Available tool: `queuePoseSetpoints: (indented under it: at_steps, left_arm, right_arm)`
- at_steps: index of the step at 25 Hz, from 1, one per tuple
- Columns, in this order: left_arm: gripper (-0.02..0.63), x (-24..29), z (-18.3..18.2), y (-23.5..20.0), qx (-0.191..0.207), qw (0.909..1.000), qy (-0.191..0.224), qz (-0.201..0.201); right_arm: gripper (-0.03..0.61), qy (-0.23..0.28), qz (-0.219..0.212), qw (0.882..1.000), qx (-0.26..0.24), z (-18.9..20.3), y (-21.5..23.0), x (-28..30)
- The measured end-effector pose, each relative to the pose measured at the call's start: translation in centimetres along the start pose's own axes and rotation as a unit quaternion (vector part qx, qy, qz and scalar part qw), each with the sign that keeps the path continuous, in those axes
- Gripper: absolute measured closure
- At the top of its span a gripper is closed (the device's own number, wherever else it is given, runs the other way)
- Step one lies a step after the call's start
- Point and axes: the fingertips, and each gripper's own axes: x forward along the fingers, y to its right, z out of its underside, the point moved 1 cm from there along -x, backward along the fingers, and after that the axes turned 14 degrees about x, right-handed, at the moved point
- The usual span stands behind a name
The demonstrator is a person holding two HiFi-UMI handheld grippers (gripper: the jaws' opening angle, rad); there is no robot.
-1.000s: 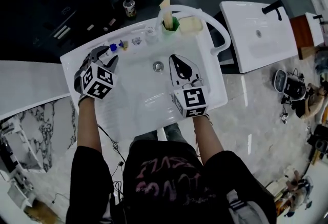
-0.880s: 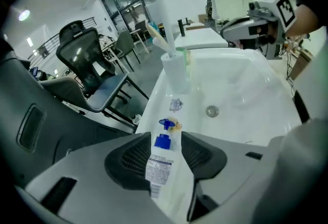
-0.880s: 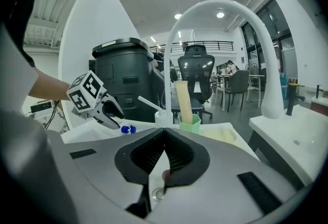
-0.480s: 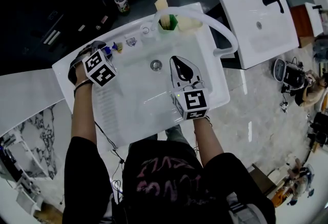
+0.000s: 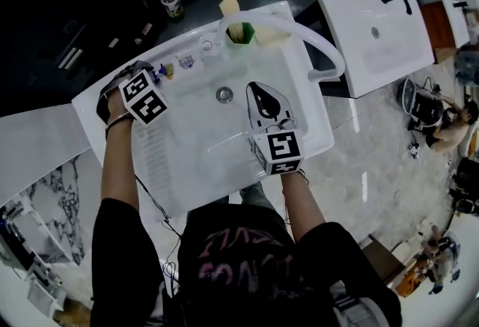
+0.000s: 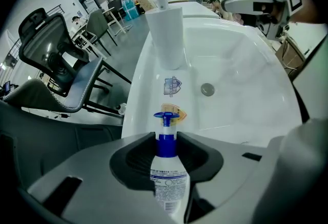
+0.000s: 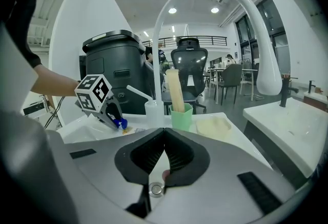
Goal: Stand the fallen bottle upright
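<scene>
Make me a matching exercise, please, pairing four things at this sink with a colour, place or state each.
Things: 1 pump bottle; 2 green cup; 3 drain; 4 right tongs.
Descriptions: A shut, nothing between them; B at the foot of the faucet; C white body, blue top; D in the sink floor.
Pairs: 1-C, 2-B, 3-D, 4-A.

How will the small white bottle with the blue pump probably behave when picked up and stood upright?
The bottle looks like smooth rigid plastic, so it may slip in a loose grip. Slim, with a blue pump head, it is probably light and tips easily on the glossy sink rim.
</scene>
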Motion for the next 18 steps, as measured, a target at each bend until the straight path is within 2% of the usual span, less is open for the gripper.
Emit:
queuePoseSetpoints:
  at_steps: [7, 14, 18]
  left_arm:
    - [0.483, -1.9, -0.2, 0.1, -0.007, 0.9996, 0.018, -0.019]
    - [0.483, -5.8, -1.0, -1.2, -0.069, 0.9905, 0.099, -0.066]
    - [0.485, -7.9, -0.9, -1.6, -0.089, 0.9843, 0.125, -0.087]
  right_arm:
    - [0.565, 0.004, -0.011, 1.0, -0.001, -0.2, -0.8, -0.5]
    - [0.565, 0.01, -0.031, 0.999, -0.012, -0.3, -1.7, -1.2]
    - [0.565, 0.012, -0.038, 0.999, -0.018, -0.7, -2.3, -1.6]
